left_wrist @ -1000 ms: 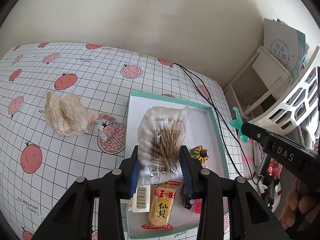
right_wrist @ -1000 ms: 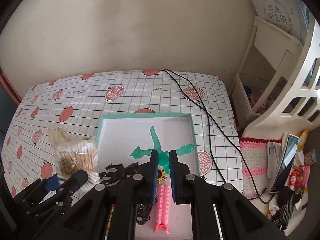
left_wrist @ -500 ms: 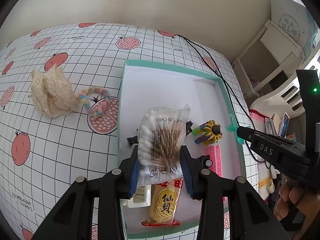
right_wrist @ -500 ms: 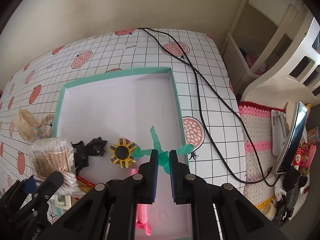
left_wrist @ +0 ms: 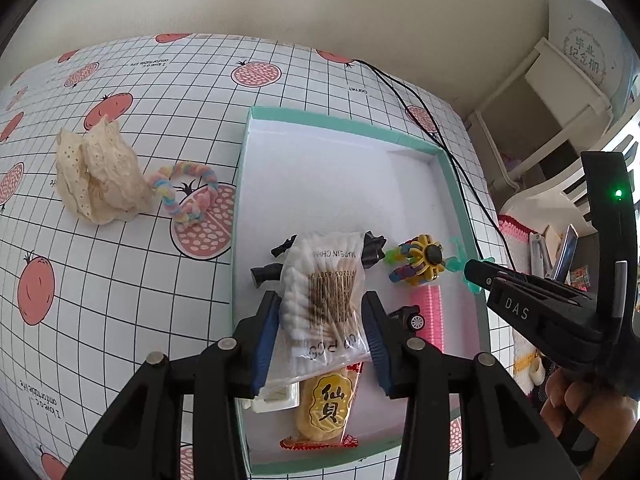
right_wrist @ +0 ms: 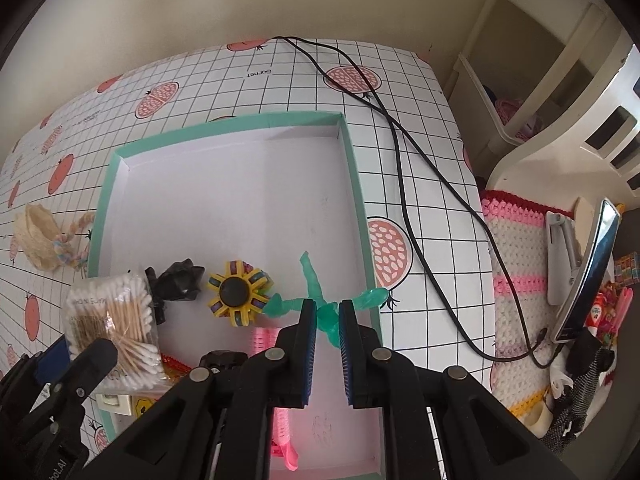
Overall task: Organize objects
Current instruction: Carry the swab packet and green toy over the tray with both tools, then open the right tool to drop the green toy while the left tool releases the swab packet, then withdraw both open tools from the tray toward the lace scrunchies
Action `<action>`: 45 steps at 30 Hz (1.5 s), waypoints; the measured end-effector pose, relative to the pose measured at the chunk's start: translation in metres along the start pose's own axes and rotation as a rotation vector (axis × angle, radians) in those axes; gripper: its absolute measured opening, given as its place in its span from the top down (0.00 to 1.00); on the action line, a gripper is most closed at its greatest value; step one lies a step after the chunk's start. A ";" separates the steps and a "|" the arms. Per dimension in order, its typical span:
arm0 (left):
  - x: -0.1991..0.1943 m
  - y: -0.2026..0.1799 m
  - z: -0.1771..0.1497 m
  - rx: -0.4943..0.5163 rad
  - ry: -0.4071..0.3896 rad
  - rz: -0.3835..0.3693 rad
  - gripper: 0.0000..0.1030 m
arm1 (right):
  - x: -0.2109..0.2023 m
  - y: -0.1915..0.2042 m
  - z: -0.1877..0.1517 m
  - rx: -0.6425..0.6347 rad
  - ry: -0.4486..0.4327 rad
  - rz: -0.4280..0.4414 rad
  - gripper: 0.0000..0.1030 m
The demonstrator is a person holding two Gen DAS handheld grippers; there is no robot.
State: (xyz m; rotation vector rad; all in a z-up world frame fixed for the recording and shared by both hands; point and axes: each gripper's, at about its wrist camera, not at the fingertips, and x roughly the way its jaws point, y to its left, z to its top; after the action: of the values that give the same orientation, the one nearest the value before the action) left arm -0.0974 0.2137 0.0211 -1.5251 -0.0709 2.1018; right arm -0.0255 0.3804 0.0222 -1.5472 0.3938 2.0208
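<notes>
We hold a clear bag of cotton swabs in left claw, translucent green figure in right claw, both over the teal-rimmed white tray; cream lace cloth and pastel braided ring remain on bench.

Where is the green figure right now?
In the right wrist view the green figure sits between the right hand-held gripper's fingers, over the box's right rim, just right of the yellow spinner.
</notes>
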 end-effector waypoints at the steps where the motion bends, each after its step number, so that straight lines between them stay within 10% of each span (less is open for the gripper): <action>1: -0.001 0.001 0.001 -0.005 -0.003 -0.007 0.51 | -0.002 0.001 0.001 -0.001 -0.003 -0.001 0.85; 16: -0.043 0.018 0.022 -0.075 -0.118 -0.011 0.48 | -0.069 0.018 0.011 -0.057 -0.155 0.033 0.81; 32: -0.061 0.052 0.029 -0.174 -0.197 0.143 0.21 | -0.100 0.038 0.009 -0.109 -0.231 0.042 0.22; 45: -0.063 0.066 0.031 -0.223 -0.211 0.185 0.18 | -0.099 0.051 0.006 -0.137 -0.238 0.038 0.01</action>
State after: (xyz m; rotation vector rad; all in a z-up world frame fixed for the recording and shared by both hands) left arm -0.1374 0.1366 0.0645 -1.4751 -0.2583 2.4680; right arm -0.0428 0.3182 0.1128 -1.3639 0.1963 2.2707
